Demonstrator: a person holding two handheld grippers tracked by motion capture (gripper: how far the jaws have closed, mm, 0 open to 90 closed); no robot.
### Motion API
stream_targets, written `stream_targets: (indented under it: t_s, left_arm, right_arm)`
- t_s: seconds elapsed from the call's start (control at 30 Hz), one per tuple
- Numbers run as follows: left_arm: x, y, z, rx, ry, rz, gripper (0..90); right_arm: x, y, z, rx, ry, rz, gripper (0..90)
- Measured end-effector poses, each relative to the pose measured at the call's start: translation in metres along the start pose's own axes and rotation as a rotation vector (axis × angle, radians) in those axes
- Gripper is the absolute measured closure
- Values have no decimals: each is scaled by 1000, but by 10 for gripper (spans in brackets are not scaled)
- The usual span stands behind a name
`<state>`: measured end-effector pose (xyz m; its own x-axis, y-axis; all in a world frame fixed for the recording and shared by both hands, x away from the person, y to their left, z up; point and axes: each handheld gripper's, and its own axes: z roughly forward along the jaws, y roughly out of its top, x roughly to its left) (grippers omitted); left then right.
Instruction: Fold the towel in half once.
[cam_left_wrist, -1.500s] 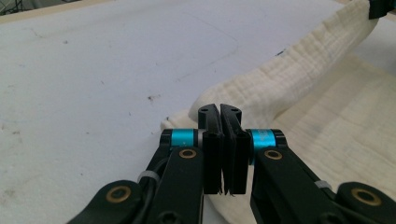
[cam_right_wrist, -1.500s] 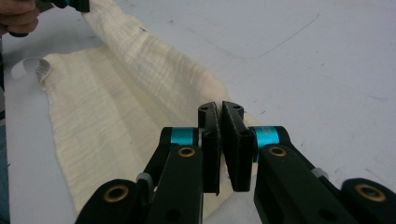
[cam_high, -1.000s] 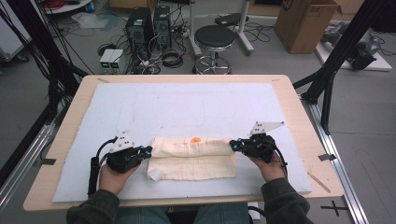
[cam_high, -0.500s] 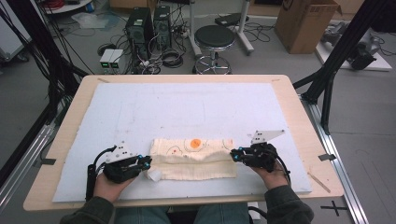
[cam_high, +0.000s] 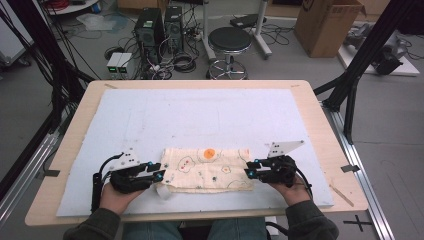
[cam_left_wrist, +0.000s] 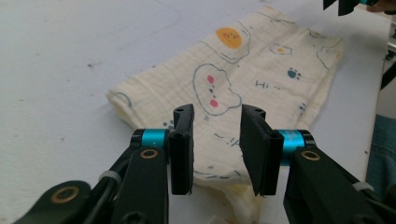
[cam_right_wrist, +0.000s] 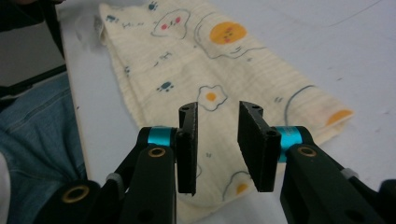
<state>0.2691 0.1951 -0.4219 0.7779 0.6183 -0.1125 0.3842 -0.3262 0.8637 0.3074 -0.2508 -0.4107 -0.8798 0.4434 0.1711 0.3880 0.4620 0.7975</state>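
Grippers, left (cam_high: 159, 175) and right (cam_high: 248, 172), level at cloth (cam_high: 207, 169) ends, jaws just parting, holding nothing.

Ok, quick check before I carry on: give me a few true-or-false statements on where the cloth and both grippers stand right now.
1. The cloth lies folded on the white board. True.
2. The left gripper is clamped on the cloth. False: its jaws have just been opening, with a gap and nothing pinched between them.
3. The right gripper has open jaws over the cloth's end. True; they too have just been opening.
4. The cloth is plain white. False: it is cream with printed fried eggs, clouds and paw marks.
5. Both grippers sit at the same end of the cloth. False: one at each end.
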Motion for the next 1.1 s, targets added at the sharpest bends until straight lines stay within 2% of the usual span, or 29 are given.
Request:
stream_targets:
  t_s: [0.07,0.2,0.37,0.63,0.73,0.93,1.1]
  left_arm:
    - [-4,-2,6,52,-15,34,667]
    - [-9,-8,11,106,-43,64,678]
    - [-7,-16,9,143,-47,61,677]
    - [-8,-20,10,155,-51,64,677]
    - [-9,-21,11,156,-42,87,729]
    - [-10,-21,12,155,-46,85,834]
    - [-10,-19,10,138,-48,83,853]
  right_arm:
    - [2,-1,4,24,8,-14,679]
    - [7,-5,11,68,24,-31,679]
    - [12,-12,17,116,26,-54,681]
    - [11,-21,17,157,7,-68,688]
    - [12,-22,19,163,8,-81,727]
    - [12,-22,20,166,27,-91,852]
    - [12,-21,19,155,23,-98,874]
